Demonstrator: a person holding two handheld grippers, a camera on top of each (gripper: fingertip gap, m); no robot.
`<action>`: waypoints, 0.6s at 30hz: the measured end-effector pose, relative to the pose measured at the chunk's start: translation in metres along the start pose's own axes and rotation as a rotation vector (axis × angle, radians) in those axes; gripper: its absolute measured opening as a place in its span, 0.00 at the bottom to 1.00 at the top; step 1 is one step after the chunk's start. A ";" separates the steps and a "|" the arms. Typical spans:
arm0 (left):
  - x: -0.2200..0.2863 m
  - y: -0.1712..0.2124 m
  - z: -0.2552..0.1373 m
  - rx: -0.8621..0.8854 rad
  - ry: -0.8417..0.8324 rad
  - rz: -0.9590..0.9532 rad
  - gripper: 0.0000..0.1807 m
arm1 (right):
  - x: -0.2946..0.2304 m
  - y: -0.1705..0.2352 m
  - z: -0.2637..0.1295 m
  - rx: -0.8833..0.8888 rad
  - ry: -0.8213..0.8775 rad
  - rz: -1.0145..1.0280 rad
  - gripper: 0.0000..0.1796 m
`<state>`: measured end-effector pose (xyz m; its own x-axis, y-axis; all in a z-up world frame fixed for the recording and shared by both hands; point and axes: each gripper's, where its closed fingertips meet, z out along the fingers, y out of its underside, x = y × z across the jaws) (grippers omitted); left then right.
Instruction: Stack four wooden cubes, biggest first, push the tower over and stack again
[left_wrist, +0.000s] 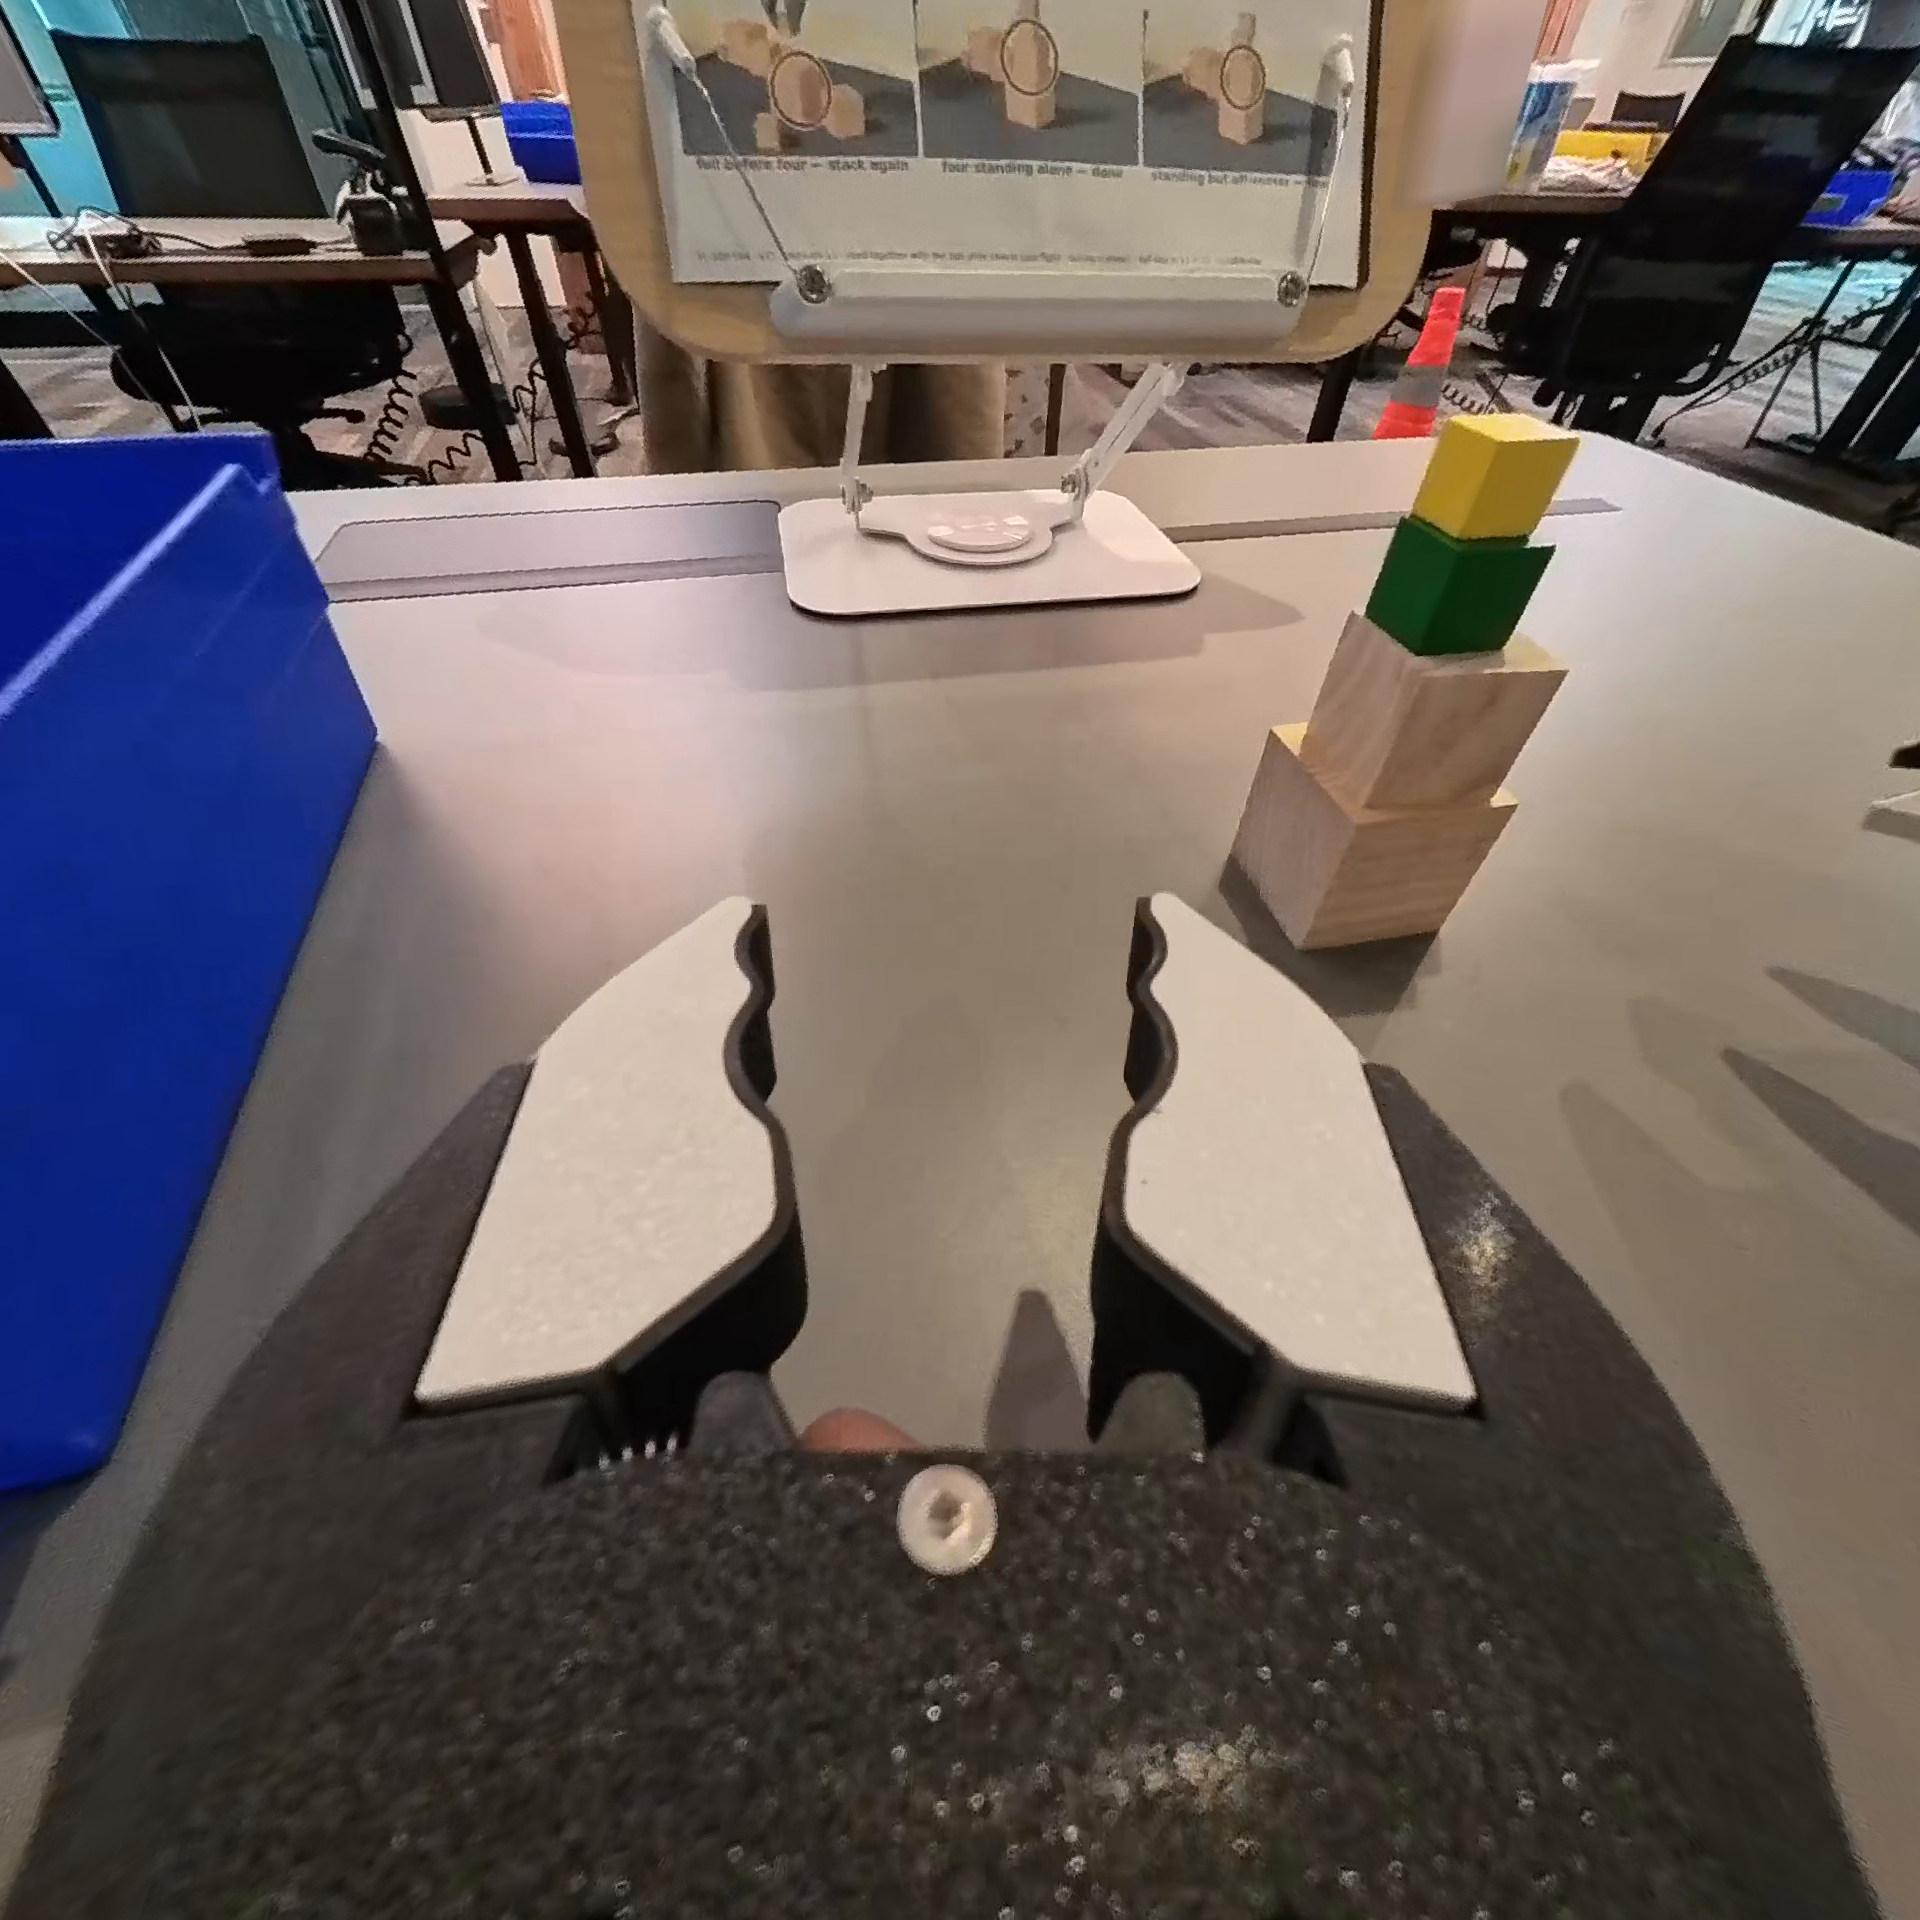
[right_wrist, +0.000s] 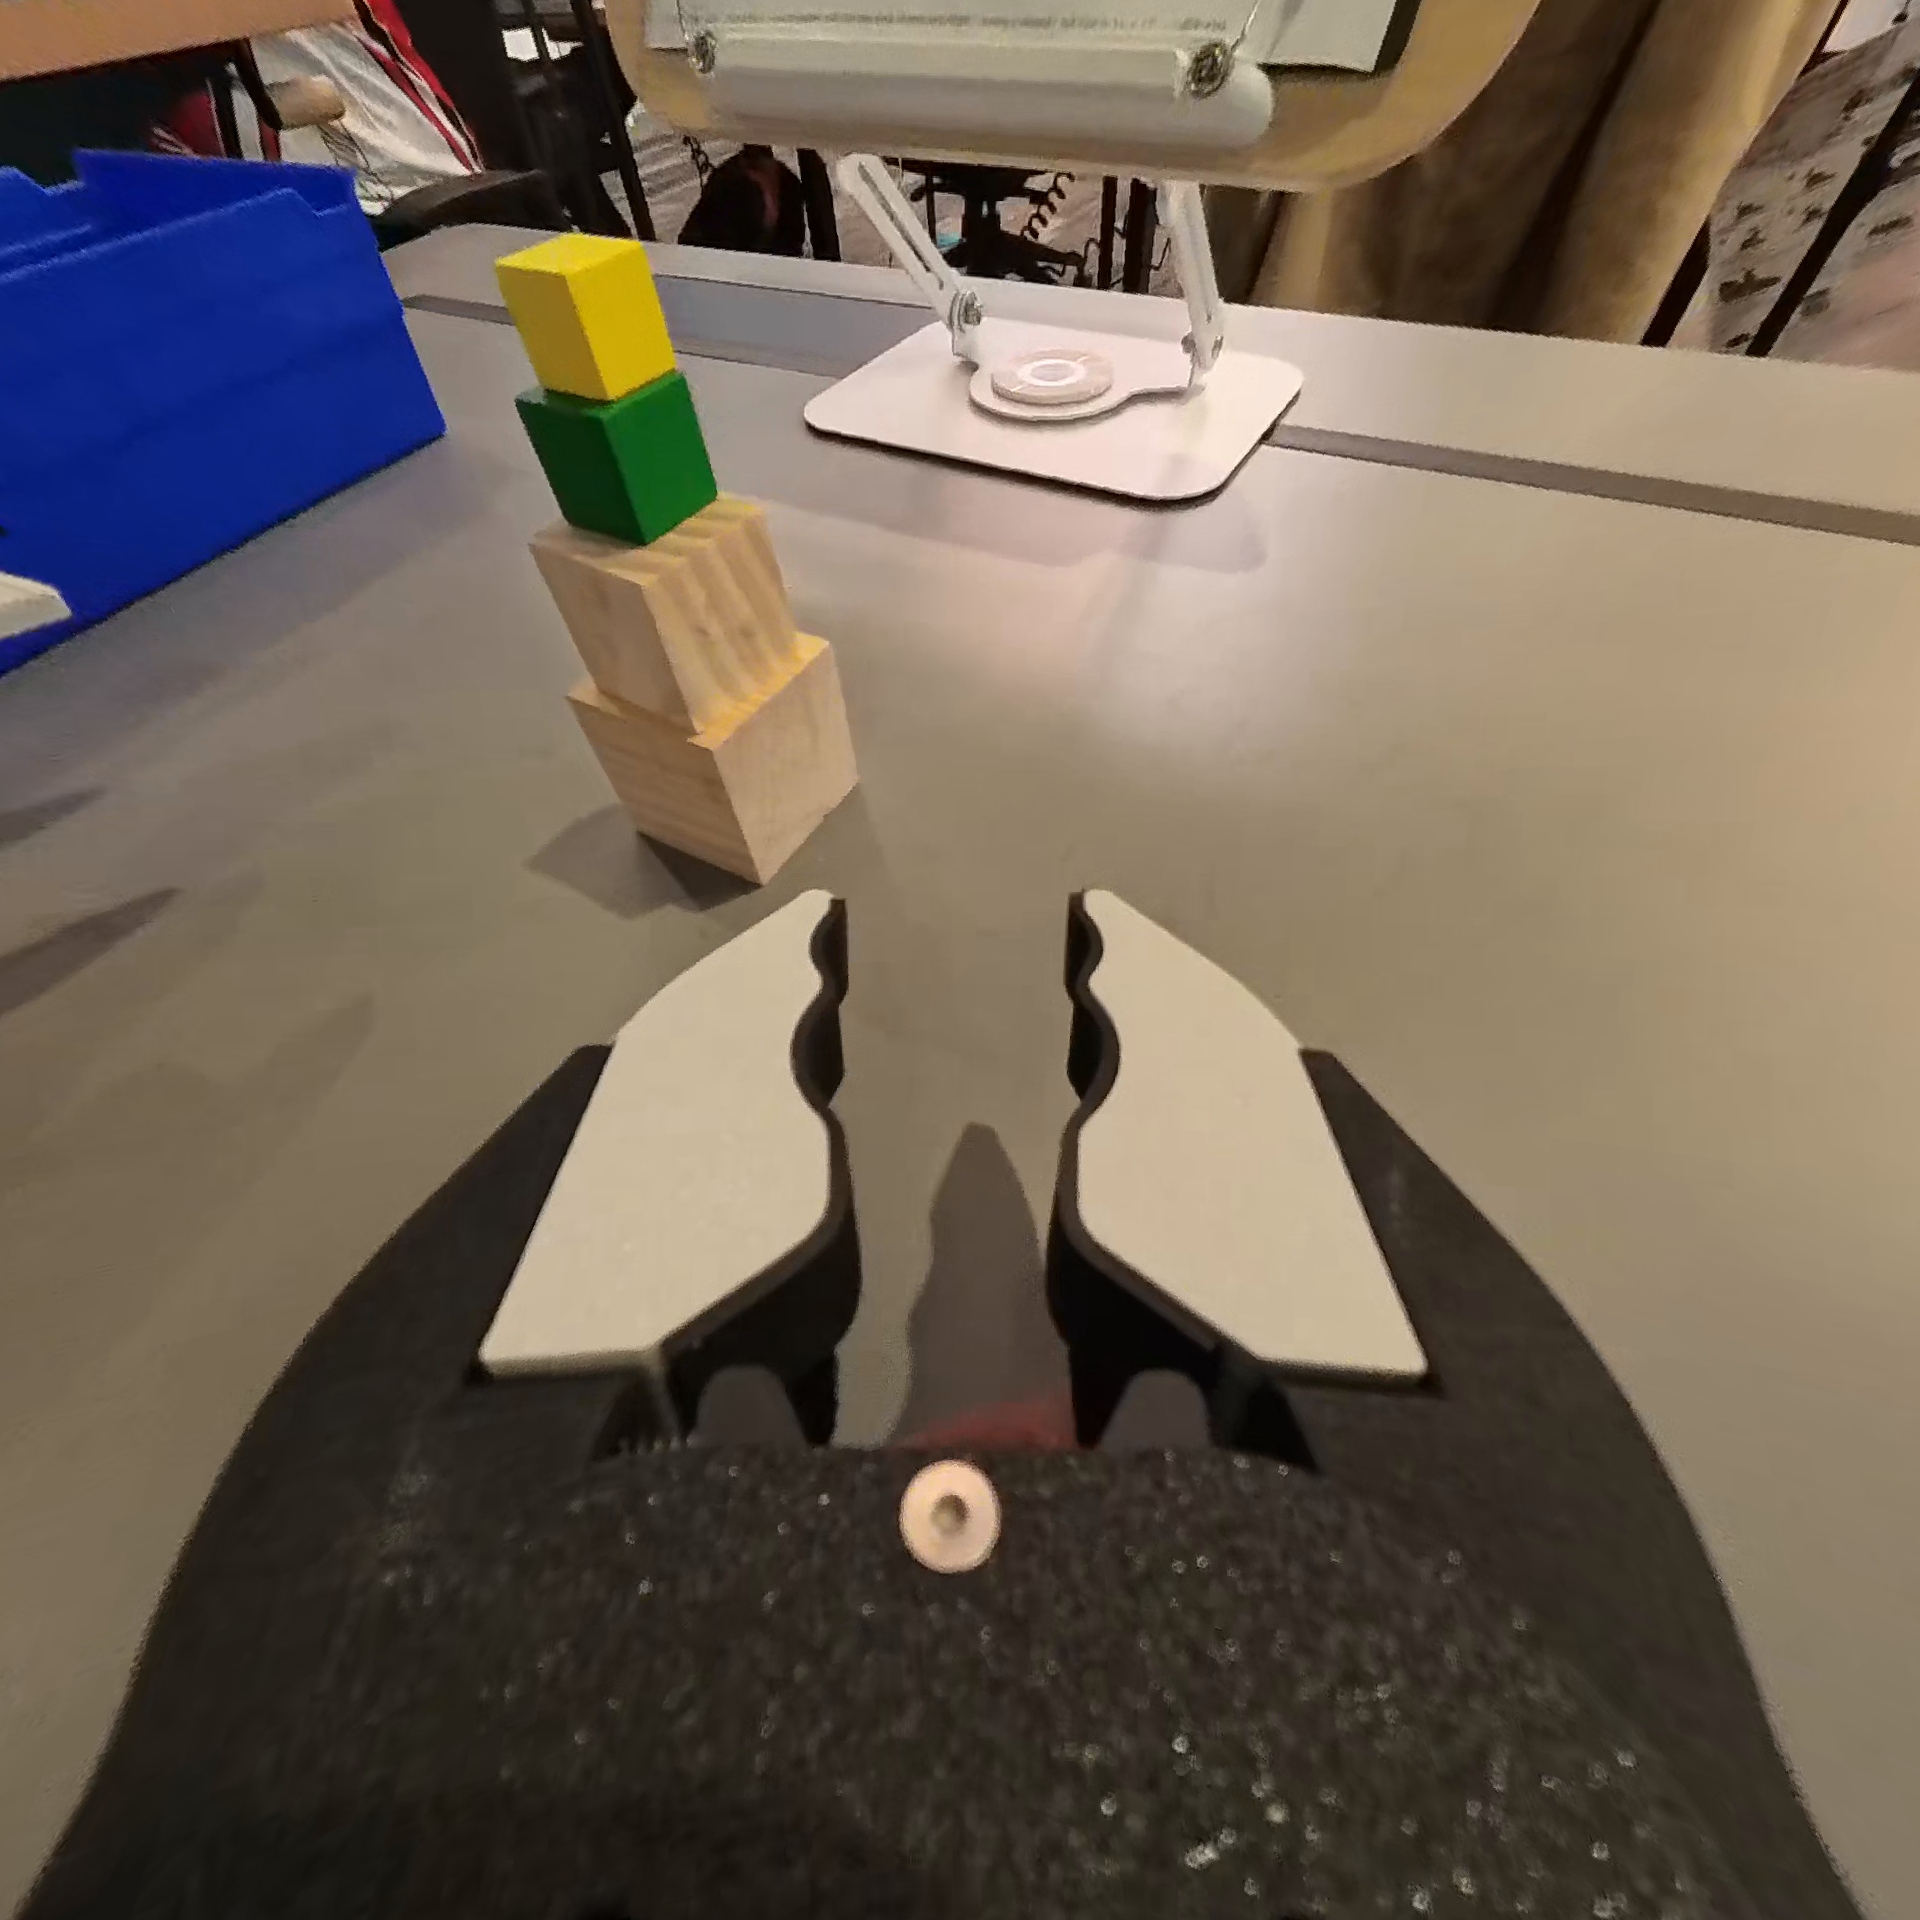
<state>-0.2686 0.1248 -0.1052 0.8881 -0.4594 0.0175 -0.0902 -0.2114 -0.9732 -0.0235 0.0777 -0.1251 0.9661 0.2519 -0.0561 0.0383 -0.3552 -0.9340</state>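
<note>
1. On the grey tabletop, between the two pairs of tongs, stands the tower of four cubes: big plain wooden cube at the base, smaller plain cube on it, then the green cube, then the yellow cube on top.
2. Its long axis is upright; each cube sits twisted a little against the one below, and the upper ones look slightly off-centre.
3. With all four standing, the step in hand is probably the push-over. A sideways nudge high up, at the green or yellow cube, should topple it; pushing toward bare tabletop, away from the blue bin and the white stand, would keep the cubes easy to reach.
4. Left tongs are spread wide and hold nothing, with the tower off to their right.
5. Right tongs are also parted and hold nothing, just short of the base cube.
</note>
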 end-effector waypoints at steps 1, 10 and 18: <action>0.000 0.000 0.000 0.001 -0.002 0.001 0.36 | 0.000 0.000 0.000 0.004 0.006 -0.008 0.22; 0.006 0.002 0.002 -0.011 -0.007 0.067 0.36 | -0.004 -0.001 -0.001 0.010 0.044 -0.084 0.21; 0.007 0.003 0.003 -0.020 0.002 0.071 0.36 | -0.004 -0.001 -0.001 0.009 0.052 -0.098 0.21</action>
<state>-0.2610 0.1232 -0.1086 0.8783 -0.4755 -0.0511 -0.1618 -0.1949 -0.9674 -0.0274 0.0759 -0.1235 0.9698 0.2378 0.0542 0.1317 -0.3232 -0.9371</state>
